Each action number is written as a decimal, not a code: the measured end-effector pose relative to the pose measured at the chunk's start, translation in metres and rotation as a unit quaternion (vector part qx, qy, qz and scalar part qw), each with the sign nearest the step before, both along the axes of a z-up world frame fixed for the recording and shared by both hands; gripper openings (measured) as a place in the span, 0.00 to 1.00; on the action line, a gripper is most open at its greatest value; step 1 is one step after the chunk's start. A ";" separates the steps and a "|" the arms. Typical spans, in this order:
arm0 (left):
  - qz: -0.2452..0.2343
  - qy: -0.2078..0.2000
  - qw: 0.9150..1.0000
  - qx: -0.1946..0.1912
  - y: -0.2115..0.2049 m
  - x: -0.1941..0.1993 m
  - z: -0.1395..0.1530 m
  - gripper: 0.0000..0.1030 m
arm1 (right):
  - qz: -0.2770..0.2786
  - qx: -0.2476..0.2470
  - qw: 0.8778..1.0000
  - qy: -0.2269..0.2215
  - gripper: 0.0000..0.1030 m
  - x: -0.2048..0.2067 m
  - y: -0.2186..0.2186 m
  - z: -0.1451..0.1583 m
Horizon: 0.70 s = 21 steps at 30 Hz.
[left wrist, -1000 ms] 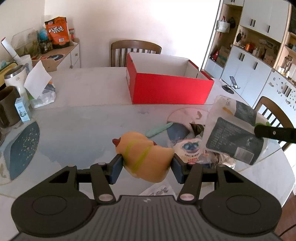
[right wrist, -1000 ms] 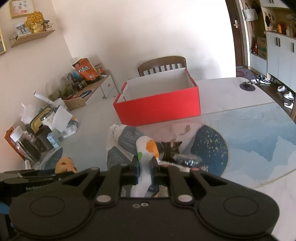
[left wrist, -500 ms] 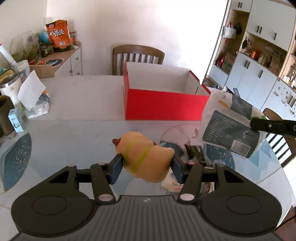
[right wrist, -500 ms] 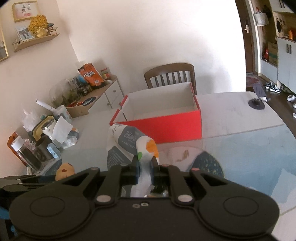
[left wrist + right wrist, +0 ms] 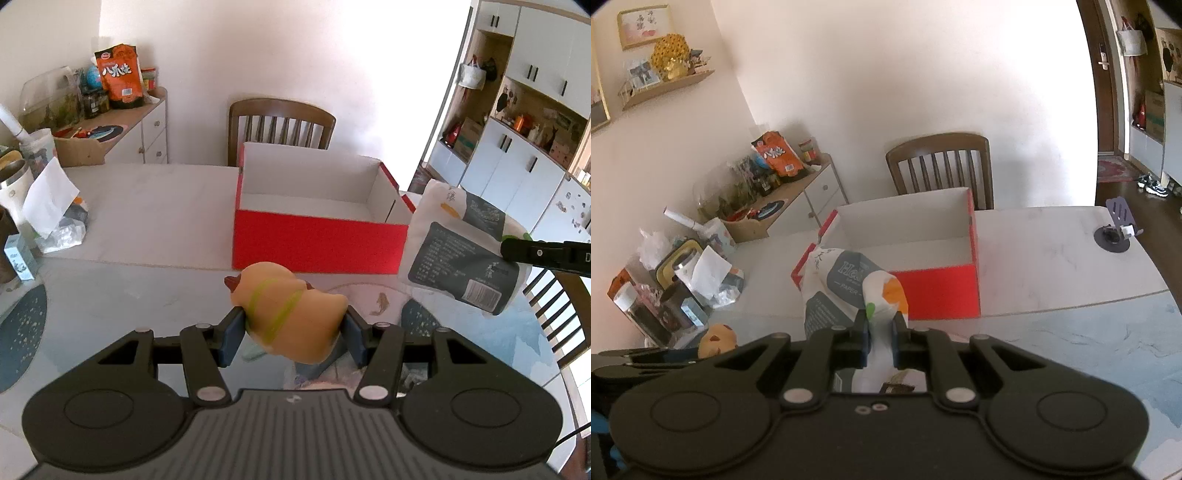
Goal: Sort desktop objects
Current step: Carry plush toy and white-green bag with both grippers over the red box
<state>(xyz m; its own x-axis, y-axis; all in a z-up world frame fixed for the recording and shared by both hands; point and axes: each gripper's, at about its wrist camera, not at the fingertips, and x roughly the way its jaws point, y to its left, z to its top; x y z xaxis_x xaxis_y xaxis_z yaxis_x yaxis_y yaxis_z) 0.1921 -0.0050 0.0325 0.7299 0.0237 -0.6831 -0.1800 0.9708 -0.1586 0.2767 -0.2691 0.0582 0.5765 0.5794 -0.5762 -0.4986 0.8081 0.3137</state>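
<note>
My left gripper (image 5: 291, 338) is shut on a yellow toy duck (image 5: 291, 317) with a red beak and green stripes, held above the table just short of the red box (image 5: 317, 242). My right gripper (image 5: 880, 334) is shut on a white and grey tissue pack (image 5: 846, 288); in the left wrist view the same tissue pack (image 5: 465, 254) hangs beside the box's right end. The red box (image 5: 938, 291) is open-topped with a white, empty inside. At the lower left of the right wrist view the duck (image 5: 716, 338) shows in the other gripper.
A wooden chair (image 5: 280, 123) stands behind the box. Cups, a tissue bundle (image 5: 51, 206) and small cartons crowd the table's left edge. A sideboard (image 5: 110, 136) with snack bags is at the back left. Small packets (image 5: 325, 373) lie on the table under my left gripper. A phone stand (image 5: 1117, 227) sits far right.
Both grippers have moved toward the red box and risen a little, each carrying its object. The box looks larger and nearer, and the loose packets have slid under the left gripper.
</note>
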 end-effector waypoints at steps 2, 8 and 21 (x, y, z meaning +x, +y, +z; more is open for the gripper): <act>0.000 -0.003 1.000 0.003 -0.002 0.005 0.003 0.53 | 0.002 0.005 1.000 0.004 0.11 0.007 -0.003 0.002; -0.007 -0.009 1.000 0.011 -0.007 0.020 0.011 0.53 | 0.001 0.013 1.000 0.007 0.12 0.024 -0.005 0.008; -0.038 -0.015 0.999 0.016 0.002 0.064 0.011 0.53 | -0.011 0.018 1.000 0.006 0.12 0.057 0.013 0.011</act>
<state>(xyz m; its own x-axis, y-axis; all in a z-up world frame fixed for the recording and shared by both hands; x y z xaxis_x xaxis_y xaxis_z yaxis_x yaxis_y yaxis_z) 0.2565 -0.0027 0.0430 0.7510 -0.0100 -0.6602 -0.1020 0.9861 -0.1310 0.3341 -0.2556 0.0687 0.5817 0.5874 -0.5627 -0.4771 0.8067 0.3488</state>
